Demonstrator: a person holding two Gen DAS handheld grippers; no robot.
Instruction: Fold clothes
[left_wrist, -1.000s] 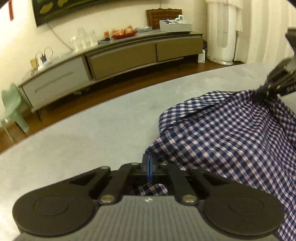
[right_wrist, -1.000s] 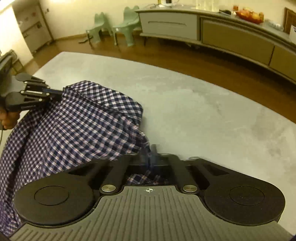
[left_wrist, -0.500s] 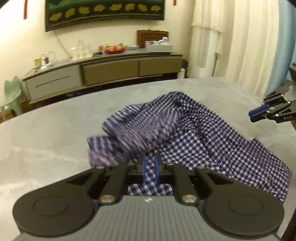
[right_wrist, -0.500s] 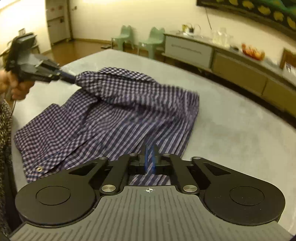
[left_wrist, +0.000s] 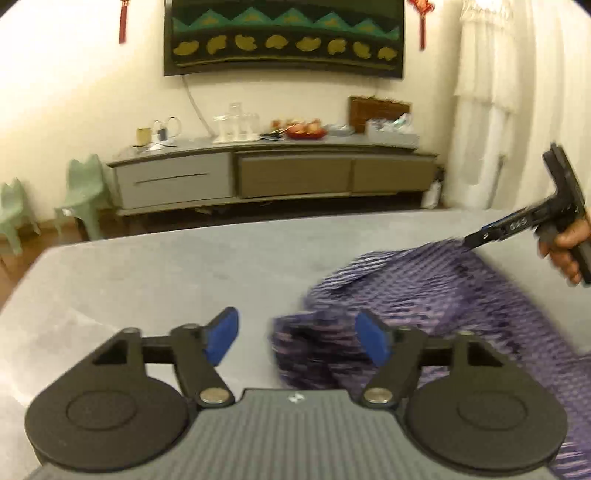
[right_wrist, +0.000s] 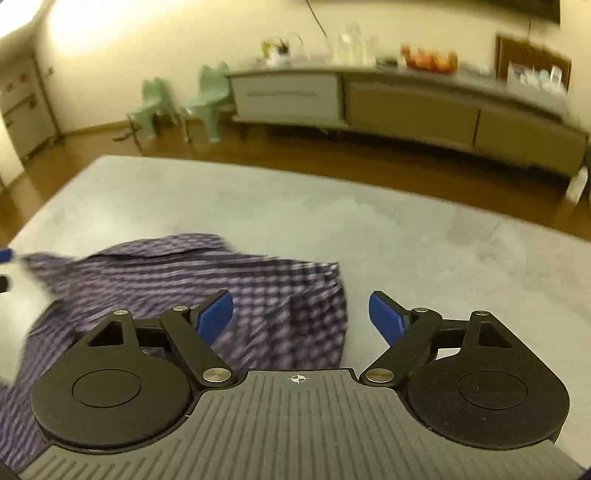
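A blue and white checked shirt (left_wrist: 436, 295) lies crumpled on the grey table (left_wrist: 147, 273), blurred by motion. My left gripper (left_wrist: 297, 341) is open and empty above the shirt's left edge. My right gripper (right_wrist: 301, 319) is open and empty over the shirt (right_wrist: 207, 280), whose right edge lies between its fingers. In the left wrist view the right gripper (left_wrist: 480, 236) appears at the far right, held by a hand just above the shirt's far corner. A blue fingertip (right_wrist: 5, 254) of the left gripper shows at the left edge of the right wrist view.
The table's far edge (right_wrist: 295, 170) gives onto a wooden floor. A long low sideboard (left_wrist: 273, 177) with dishes and fruit stands against the wall. Two green chairs (right_wrist: 177, 103) stand at its left. White curtains (left_wrist: 491, 110) hang at the right.
Both grippers have opened and let go of the shirt, which has dropped onto the table. Both have lifted and tilted up, so more of the room shows.
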